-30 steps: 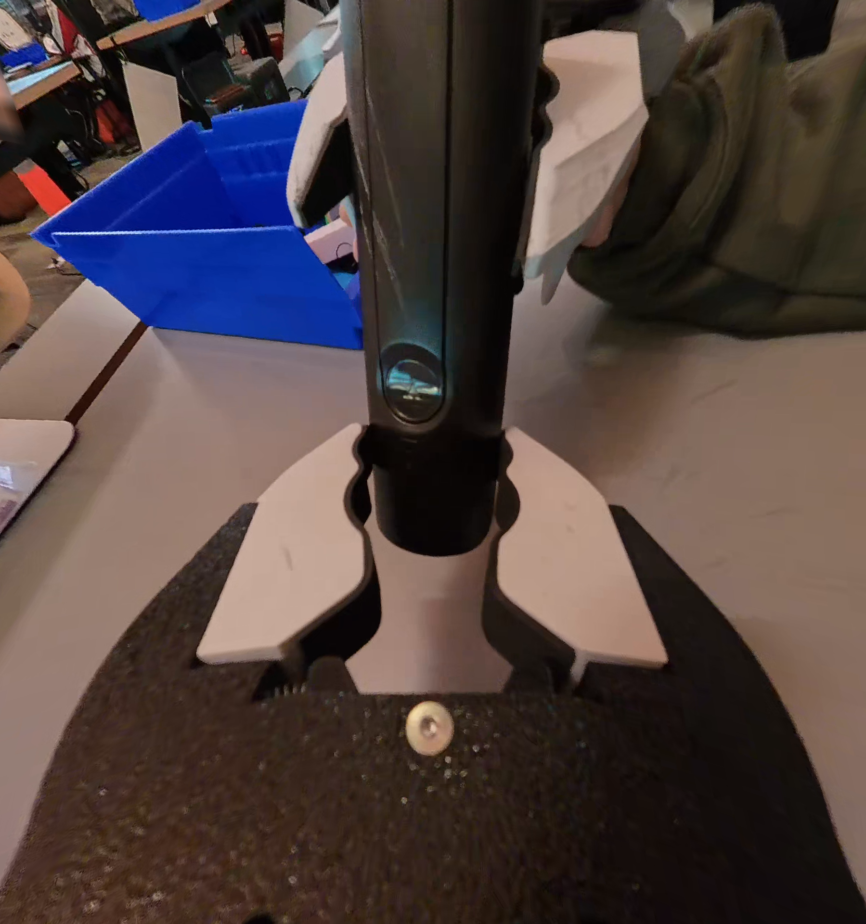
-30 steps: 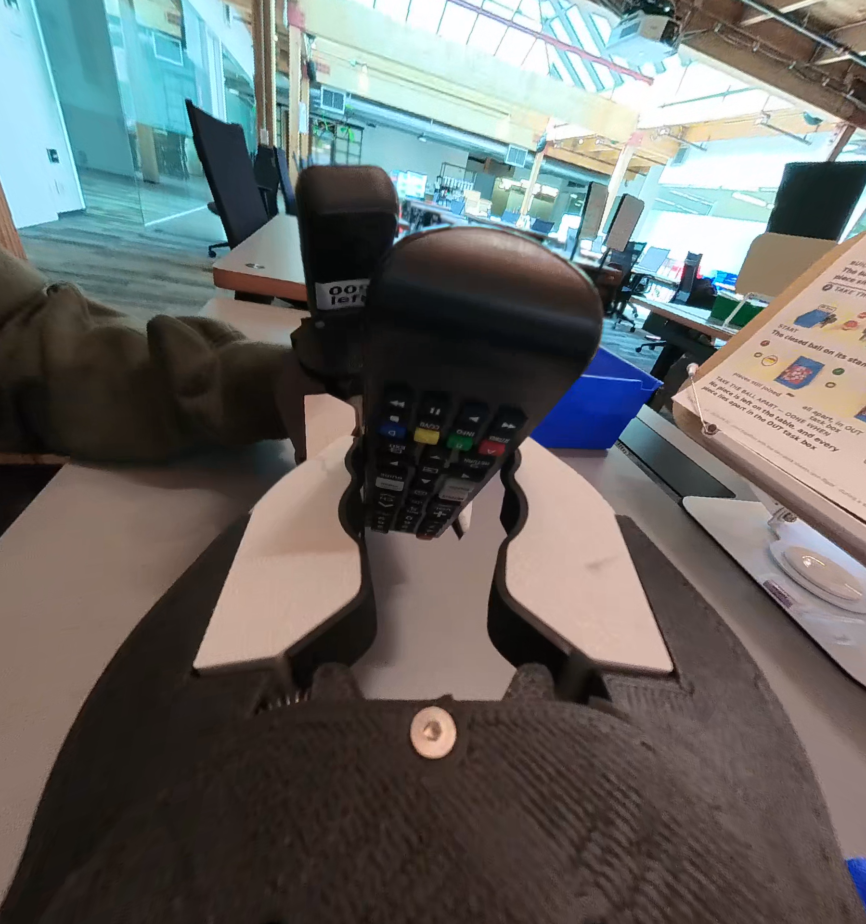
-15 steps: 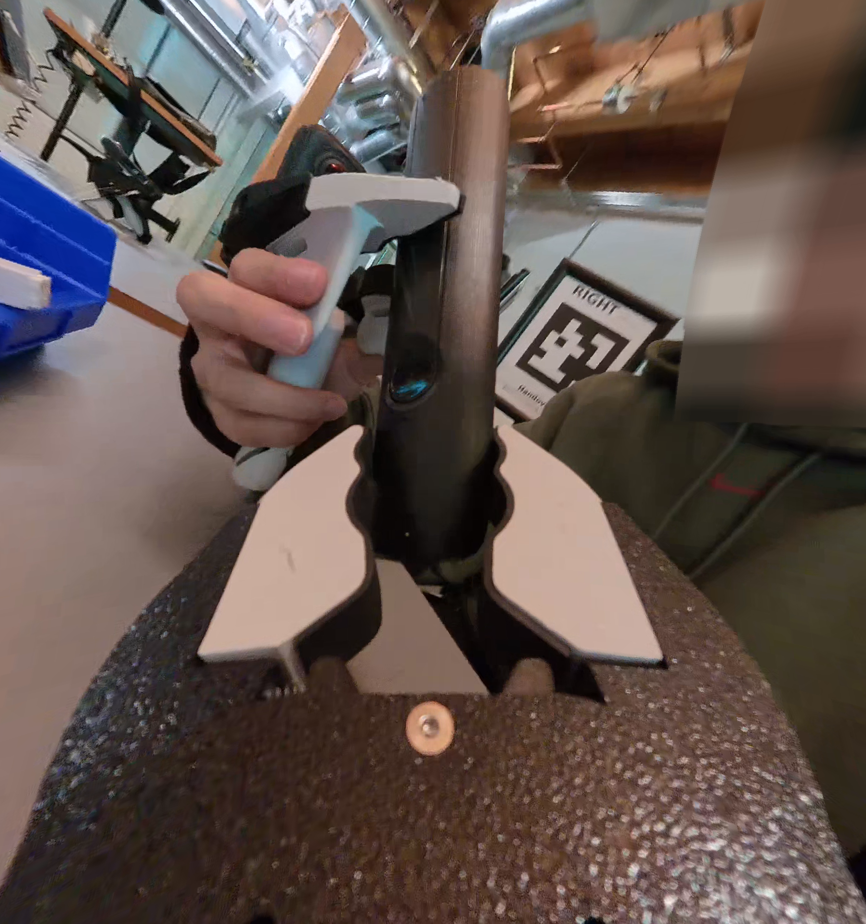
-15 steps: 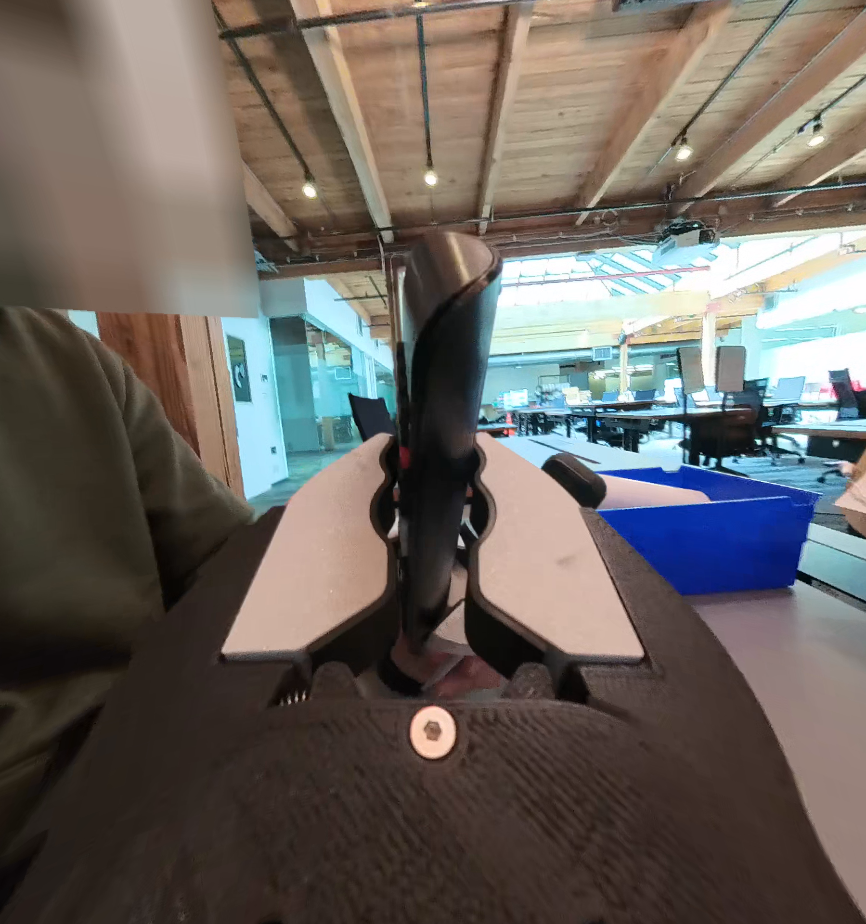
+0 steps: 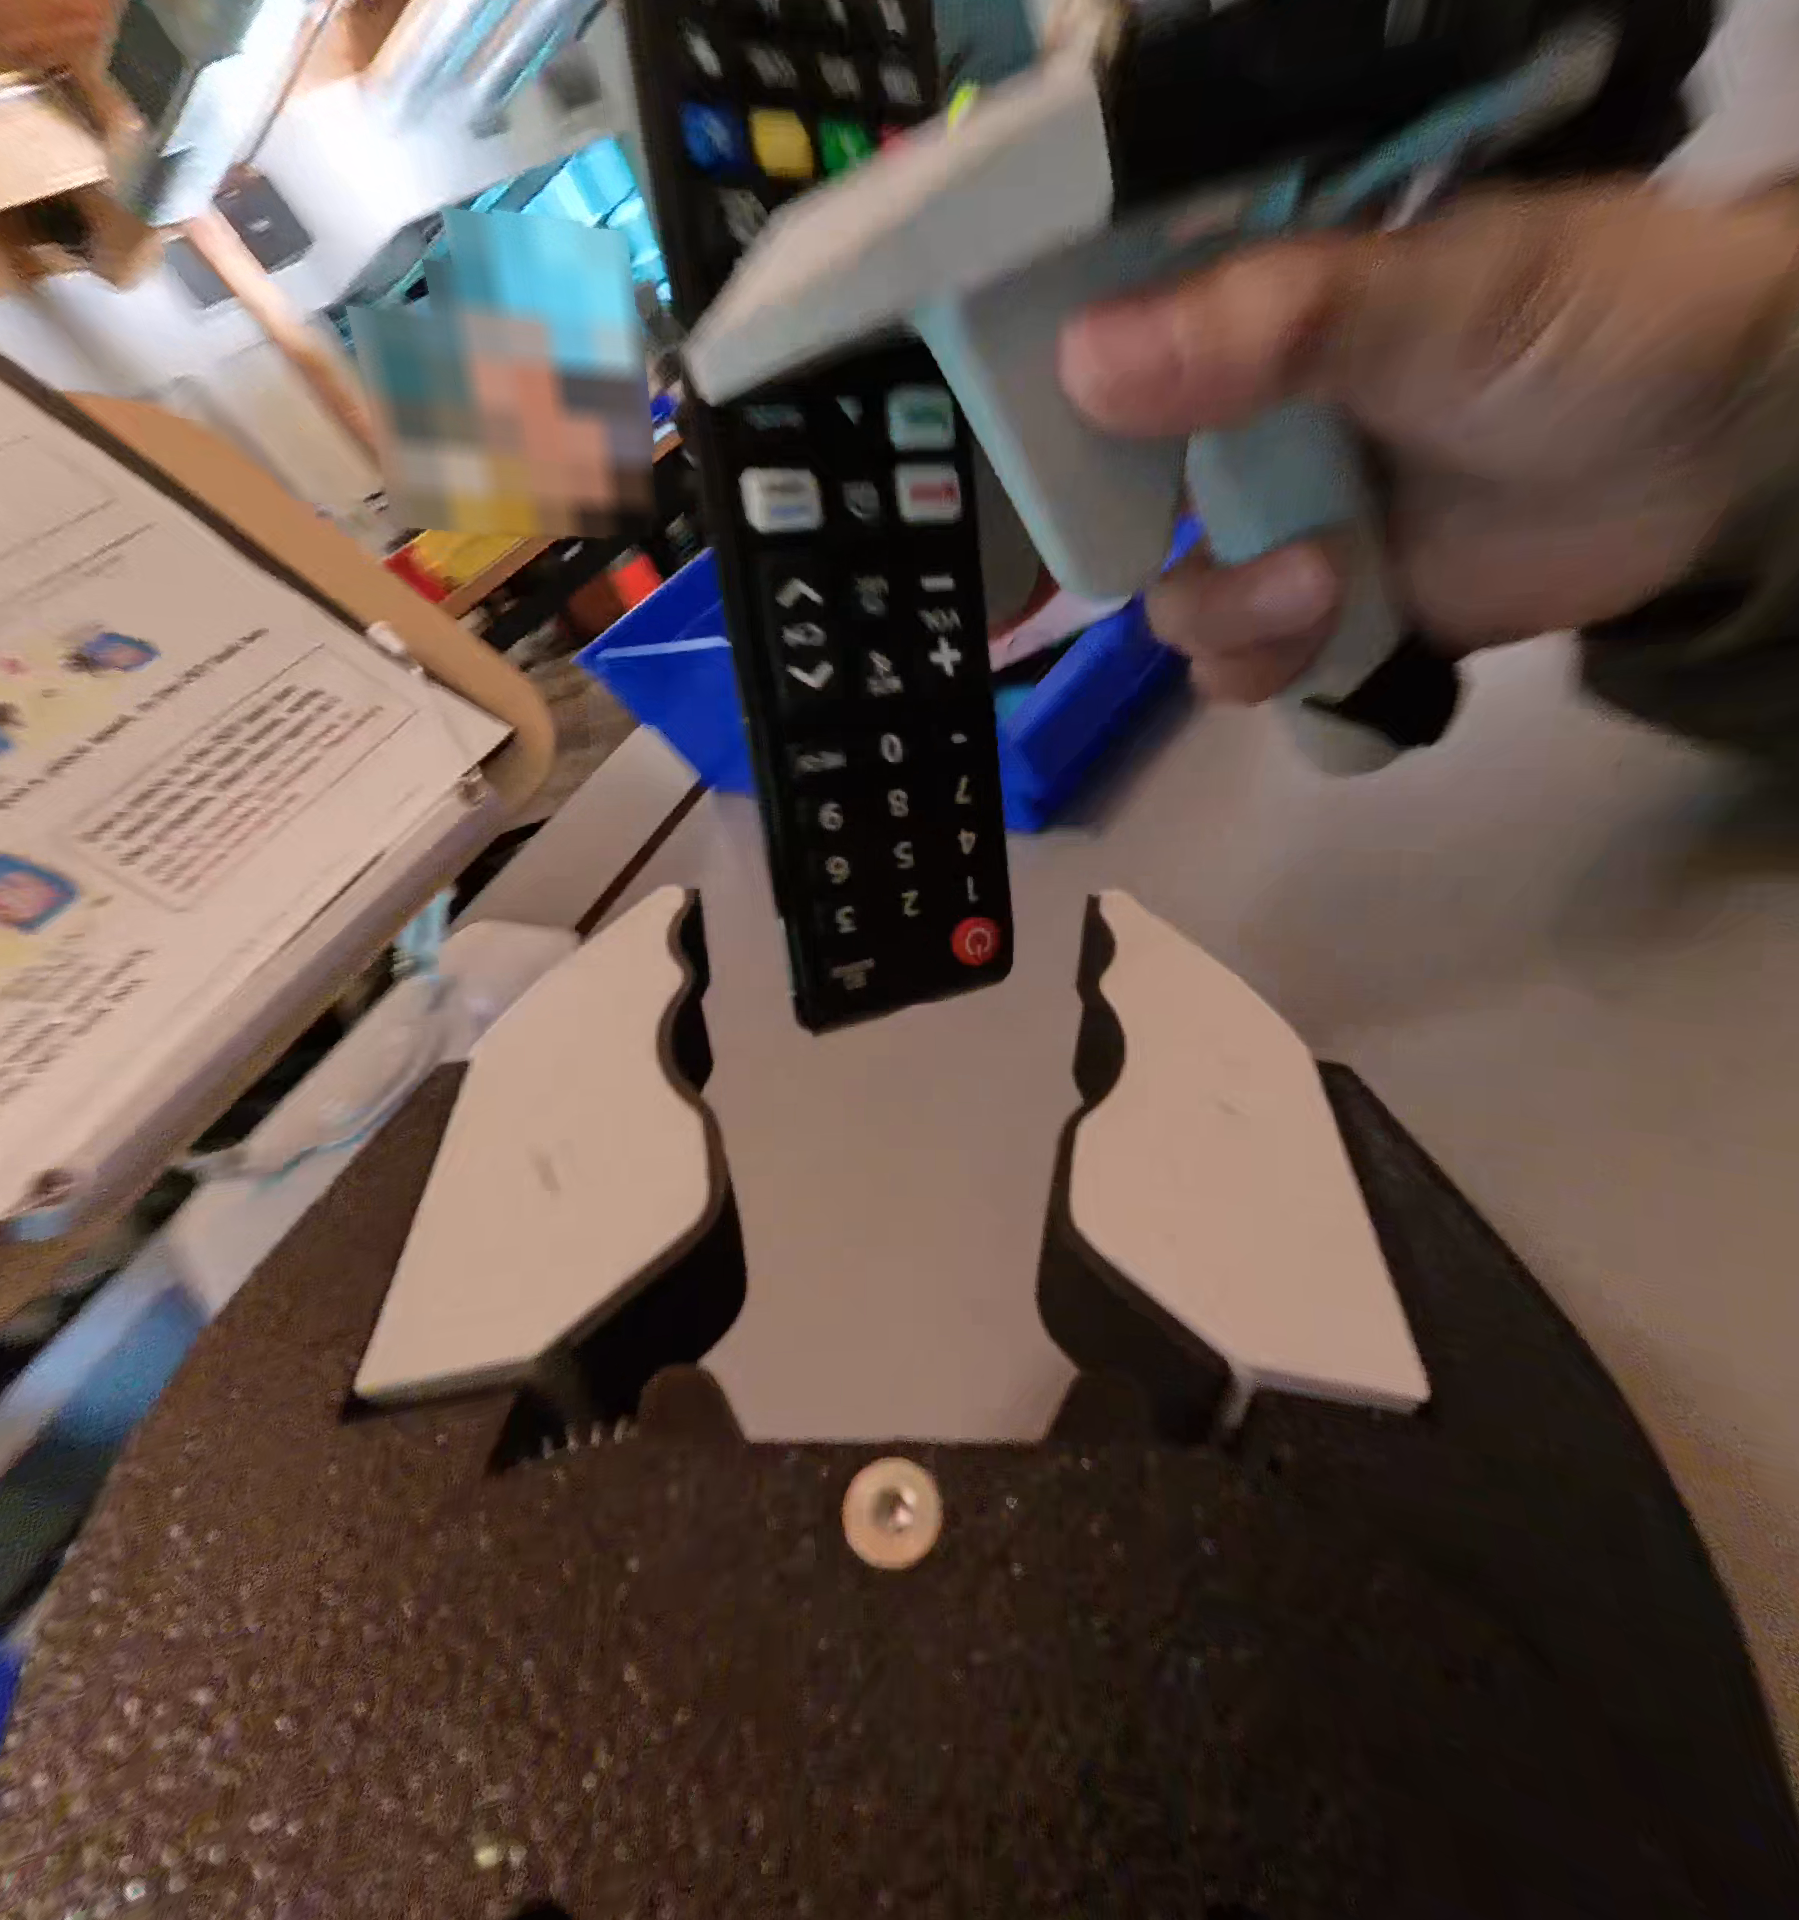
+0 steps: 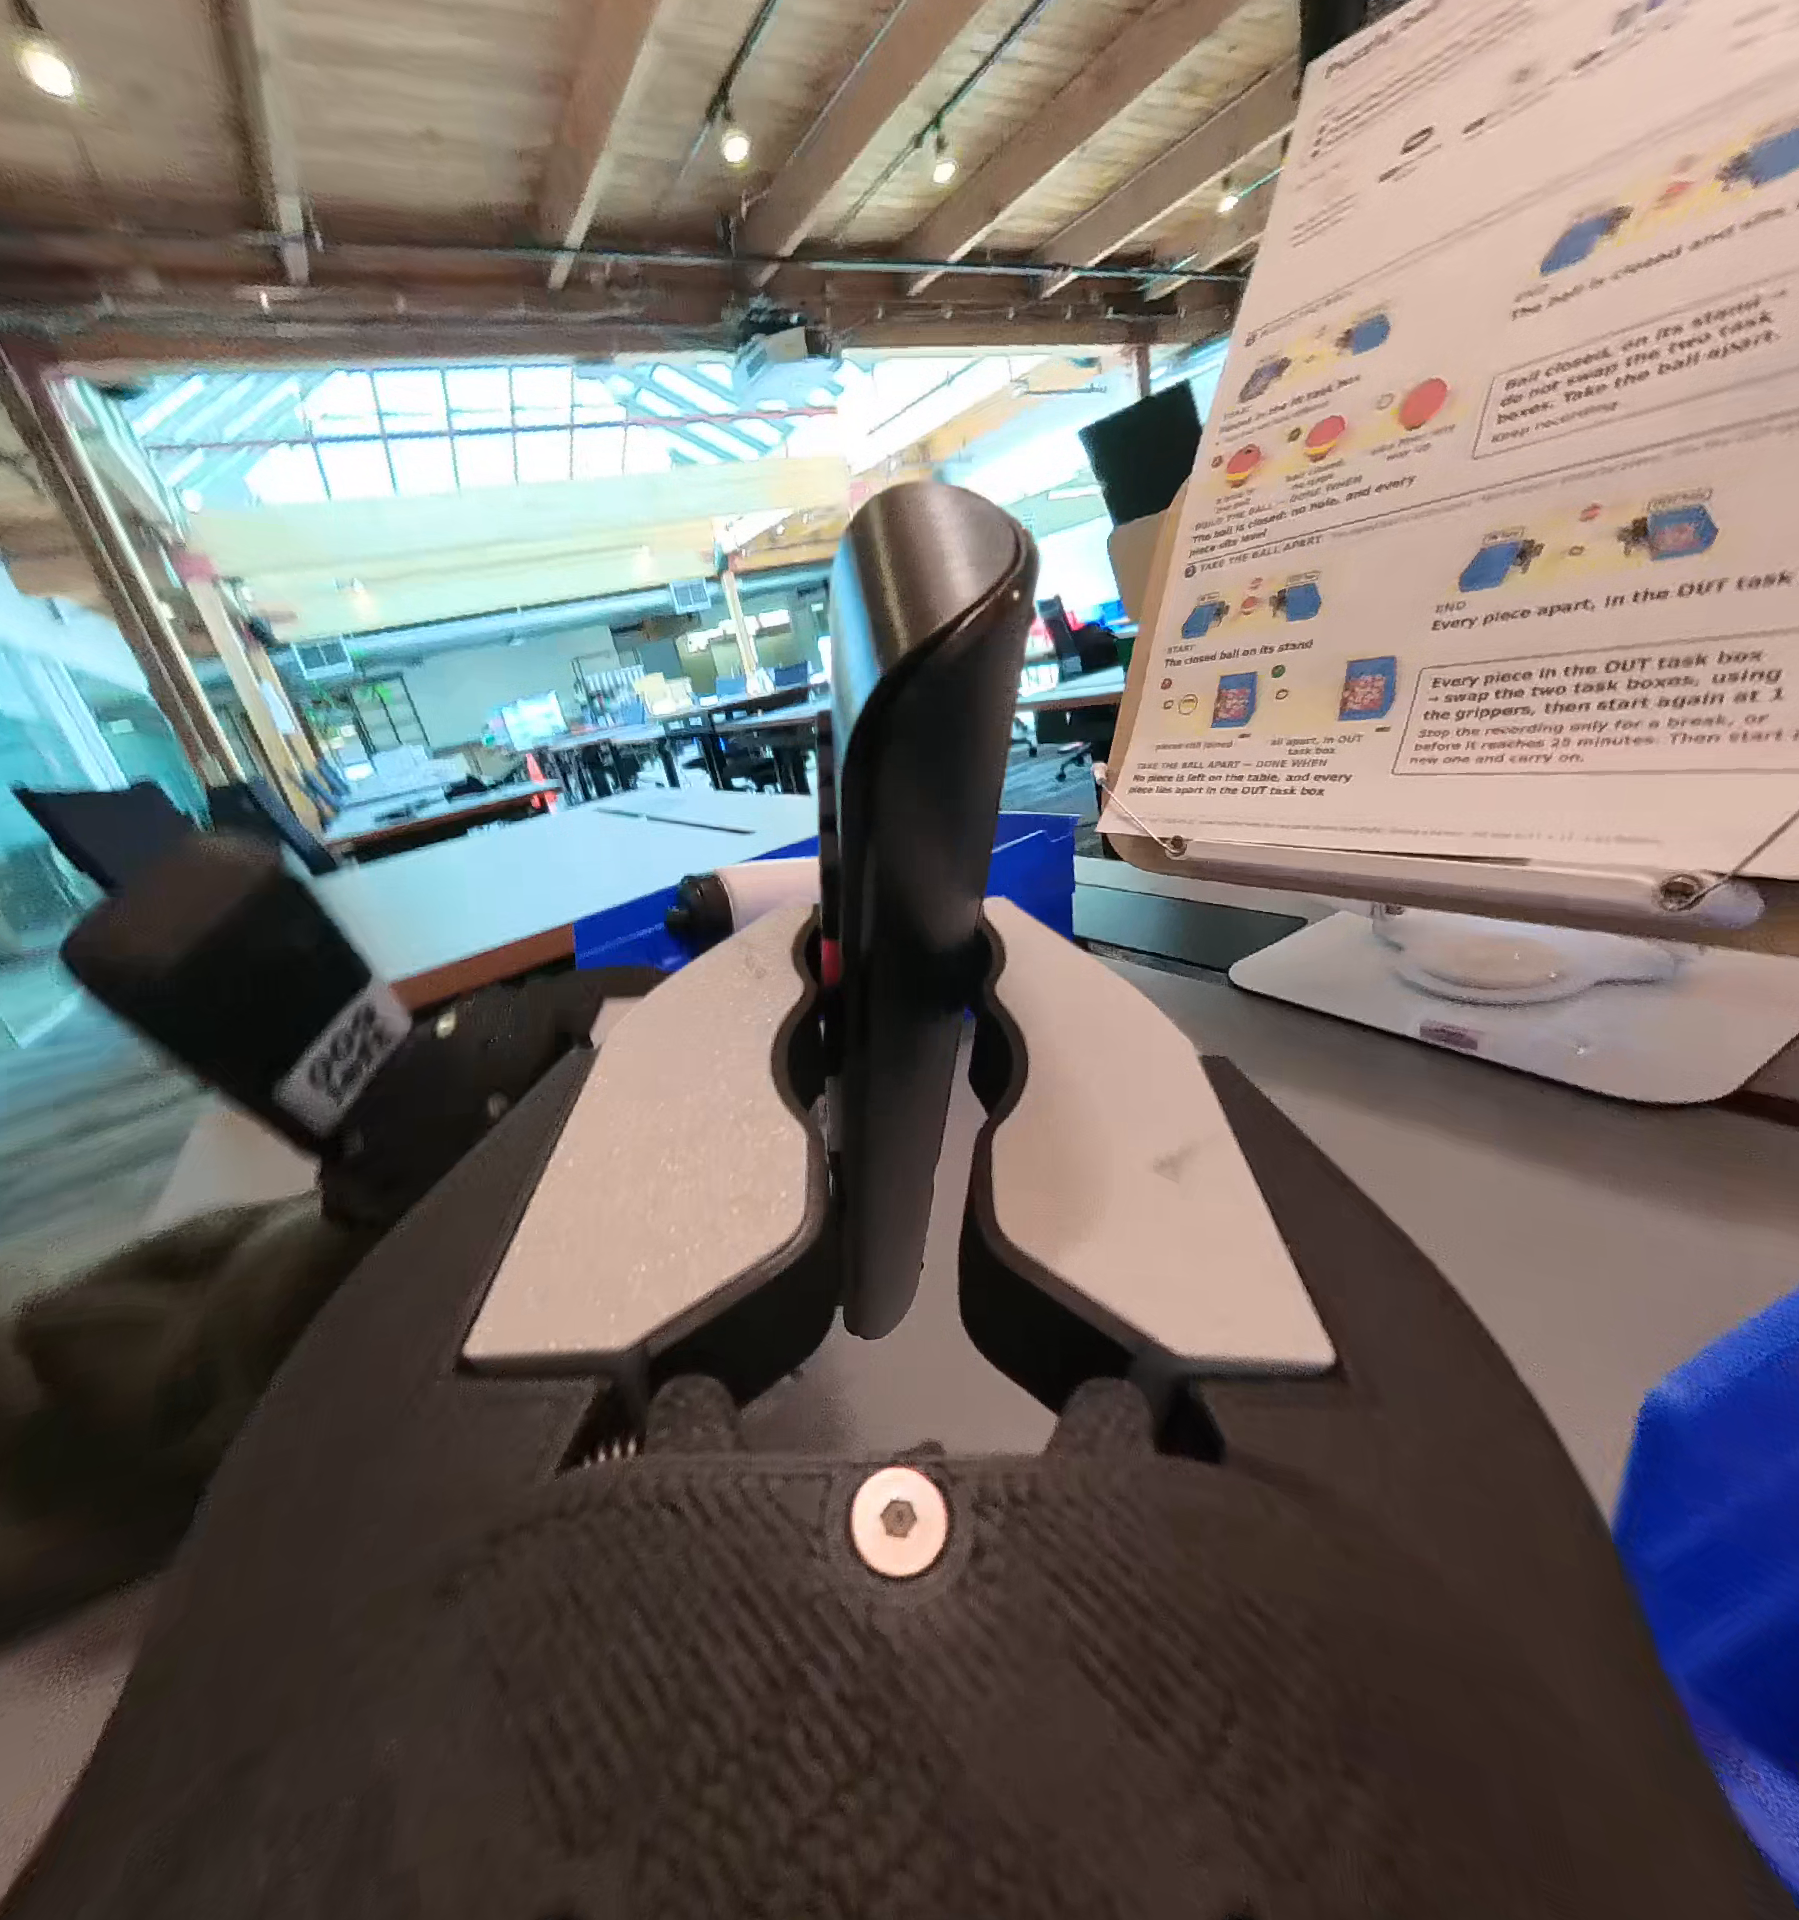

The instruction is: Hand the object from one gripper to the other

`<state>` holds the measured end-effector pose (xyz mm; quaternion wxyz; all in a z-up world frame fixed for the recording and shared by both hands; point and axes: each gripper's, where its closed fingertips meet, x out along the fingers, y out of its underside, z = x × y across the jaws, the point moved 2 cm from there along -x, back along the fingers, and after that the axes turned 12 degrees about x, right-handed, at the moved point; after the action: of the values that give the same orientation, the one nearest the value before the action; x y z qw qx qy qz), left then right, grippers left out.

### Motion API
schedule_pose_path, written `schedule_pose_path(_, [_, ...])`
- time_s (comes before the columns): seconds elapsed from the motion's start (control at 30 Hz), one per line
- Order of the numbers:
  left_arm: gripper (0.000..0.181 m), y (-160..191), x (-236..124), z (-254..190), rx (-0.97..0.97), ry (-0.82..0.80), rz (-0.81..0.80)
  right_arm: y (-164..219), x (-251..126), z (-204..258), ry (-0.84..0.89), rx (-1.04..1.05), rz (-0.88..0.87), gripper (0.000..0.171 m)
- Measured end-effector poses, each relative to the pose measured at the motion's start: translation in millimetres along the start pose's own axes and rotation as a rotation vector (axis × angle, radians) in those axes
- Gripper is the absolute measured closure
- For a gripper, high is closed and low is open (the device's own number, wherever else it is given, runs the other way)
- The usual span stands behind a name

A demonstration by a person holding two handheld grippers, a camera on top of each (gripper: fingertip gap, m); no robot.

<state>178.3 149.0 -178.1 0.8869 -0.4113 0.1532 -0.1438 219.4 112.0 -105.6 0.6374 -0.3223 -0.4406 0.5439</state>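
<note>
A black remote control hangs upright with its button face toward my left gripper. My right gripper is shut on the remote, which stands edge-on between its grey fingers. In the left wrist view the right gripper's grey finger clamps the remote's upper part, with a person's hand on the handle. My left gripper is open, its fingers wide apart on either side of the remote's lower end without touching it. Its black body shows at the left of the right wrist view.
A blue bin stands on the grey table behind the remote and also shows in the right wrist view. A printed instruction sheet on a stand with a white base is at the right. Another blue object is at the lower right.
Half a second ago both grippers were shut on the remote. The left gripper has opened and let go, so the remote is now held by the right gripper alone. Both views have swung.
</note>
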Motion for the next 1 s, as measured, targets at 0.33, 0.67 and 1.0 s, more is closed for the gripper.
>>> schedule_pose_path(0.33, [0.125,16.1,8.9,5.1,0.213,-0.212,0.266,12.0,6.0,8.3,-0.039,-0.021,0.037,0.146])
schedule_pose_path(0.67, [0.128,-15.1,-22.0,-26.0,-0.387,0.476,-0.361,2.5,-12.6,43.6,-0.363,0.004,0.112,0.101])
schedule_pose_path(1.0, [0.131,-30.7,-46.0,-20.3,-0.578,0.664,-0.555,-10.7,0.6,64.4,-0.611,-0.081,0.118,0.114])
